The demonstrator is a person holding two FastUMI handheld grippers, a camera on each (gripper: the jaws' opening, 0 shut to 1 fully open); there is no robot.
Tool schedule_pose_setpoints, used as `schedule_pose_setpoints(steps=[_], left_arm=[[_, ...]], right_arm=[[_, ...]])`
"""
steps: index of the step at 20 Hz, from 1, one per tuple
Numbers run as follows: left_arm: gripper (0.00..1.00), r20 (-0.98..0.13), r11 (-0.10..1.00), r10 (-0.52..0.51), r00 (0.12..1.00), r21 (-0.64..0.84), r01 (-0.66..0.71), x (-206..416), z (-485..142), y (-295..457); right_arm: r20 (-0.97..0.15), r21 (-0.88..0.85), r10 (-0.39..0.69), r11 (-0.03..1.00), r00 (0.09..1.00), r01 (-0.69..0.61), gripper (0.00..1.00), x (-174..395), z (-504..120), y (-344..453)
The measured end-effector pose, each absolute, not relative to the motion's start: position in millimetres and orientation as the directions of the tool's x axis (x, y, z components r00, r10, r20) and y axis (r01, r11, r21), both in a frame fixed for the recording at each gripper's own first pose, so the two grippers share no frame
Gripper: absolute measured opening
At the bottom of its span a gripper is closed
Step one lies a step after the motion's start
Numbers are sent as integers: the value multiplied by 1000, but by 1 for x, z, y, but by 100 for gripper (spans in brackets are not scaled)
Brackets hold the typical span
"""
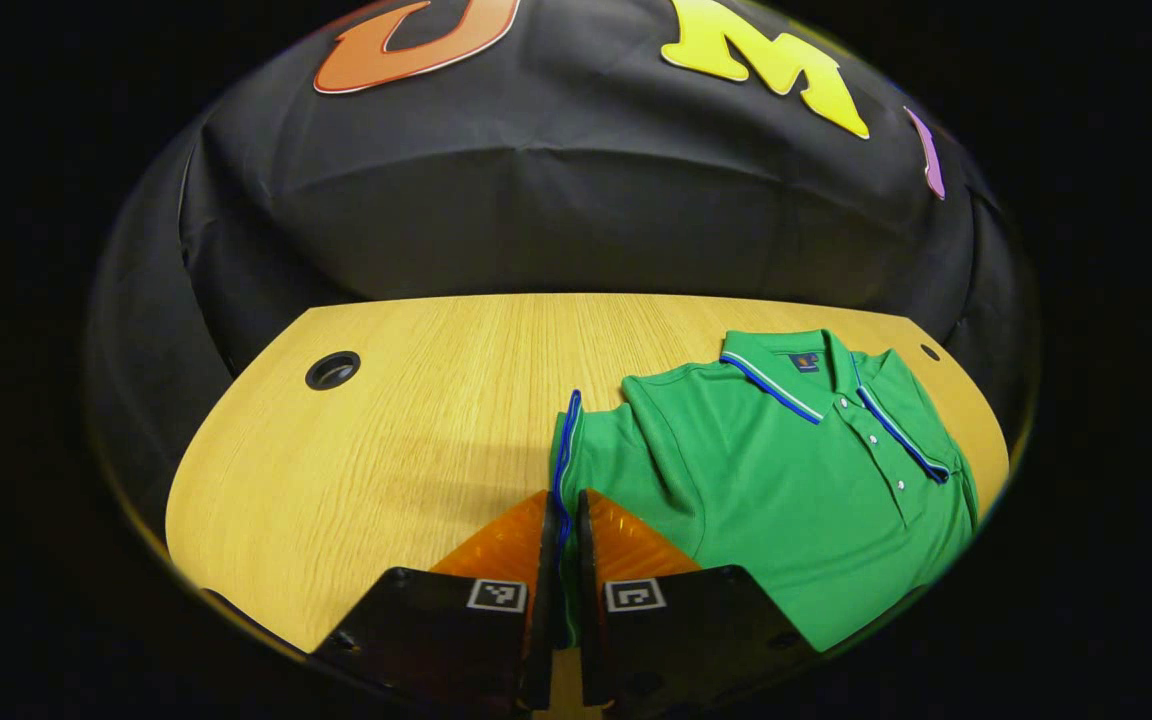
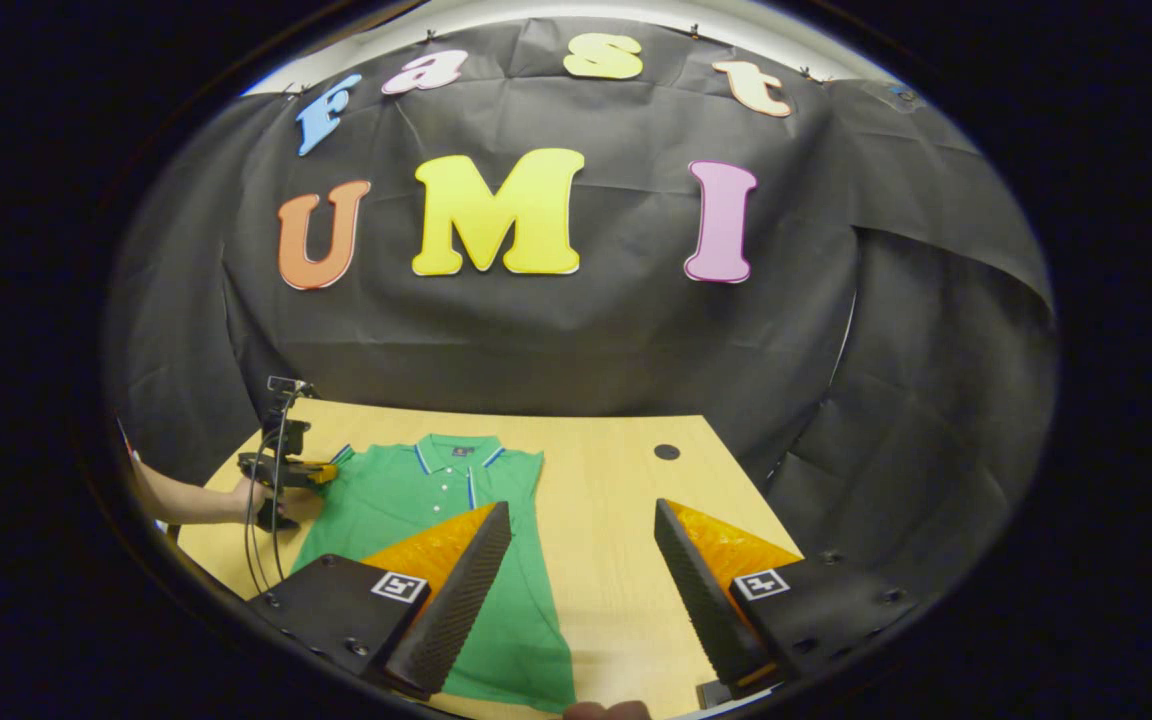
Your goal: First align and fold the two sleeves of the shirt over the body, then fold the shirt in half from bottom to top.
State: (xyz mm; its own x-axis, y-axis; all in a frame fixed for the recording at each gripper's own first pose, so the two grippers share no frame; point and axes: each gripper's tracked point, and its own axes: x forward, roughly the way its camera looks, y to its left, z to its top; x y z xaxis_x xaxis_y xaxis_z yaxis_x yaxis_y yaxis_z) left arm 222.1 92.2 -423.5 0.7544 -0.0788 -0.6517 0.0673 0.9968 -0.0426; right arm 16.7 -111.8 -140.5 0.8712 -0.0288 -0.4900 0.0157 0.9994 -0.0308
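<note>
I note the principal risk first: my left gripper (image 1: 566, 520) is clenched on the blue-trimmed cuff of the left sleeve (image 1: 596, 450), with only a thin edge of cloth between the two fingers. In my judgement a quick swing toward the body could pull that trim free, and the sleeve would drop in a crooked heap short of its place. A second risk is drag: the green shirt (image 2: 416, 500) lies loose on the wooden table (image 1: 386, 400), so a low, sideways pull may slide the whole garment and spoil the alignment. Nothing pins the body down, since my right gripper (image 2: 581, 560) is released, fingers wide apart, and grasps nothing.

Position of the shirt: it lies flat, collar (image 1: 786, 365) toward the table's far edge and hem toward the near edge. In the right gripper view it sits left of the table's middle, well apart from the round cable hole (image 2: 667, 452) near the far right corner. On the shirt's right side the sleeve seems already tucked in, though I cannot confirm this.

Pose: the left gripper sits low at the shirt's left side, level with the chest, a hand (image 2: 271, 500) and bare forearm reaching in from the table's left edge. The right gripper hangs above the near edge, pointing across the table, one finger over the shirt's lower half and the other over bare wood.
</note>
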Motion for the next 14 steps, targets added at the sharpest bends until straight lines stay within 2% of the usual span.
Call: schedule_pose_setpoints(steps=[1, 3, 14], left_arm=[[8, -653, 997, -81, 753, -45, 68, 222, -422, 91], [4, -644, 996, -85, 760, -38, 80, 224, -414, 89], [3, -629, 982, -120, 768, 38, 185, 238, -355, 38]], right_arm=[[-493, -23, -30, 1000, 870, 21, 95, 15, -142, -113], [-493, -16, -35, 999, 869, 32, 95, 14, -144, -118], [-465, 77, -33, 994, 885, 78, 95, 10, -143, -136]])
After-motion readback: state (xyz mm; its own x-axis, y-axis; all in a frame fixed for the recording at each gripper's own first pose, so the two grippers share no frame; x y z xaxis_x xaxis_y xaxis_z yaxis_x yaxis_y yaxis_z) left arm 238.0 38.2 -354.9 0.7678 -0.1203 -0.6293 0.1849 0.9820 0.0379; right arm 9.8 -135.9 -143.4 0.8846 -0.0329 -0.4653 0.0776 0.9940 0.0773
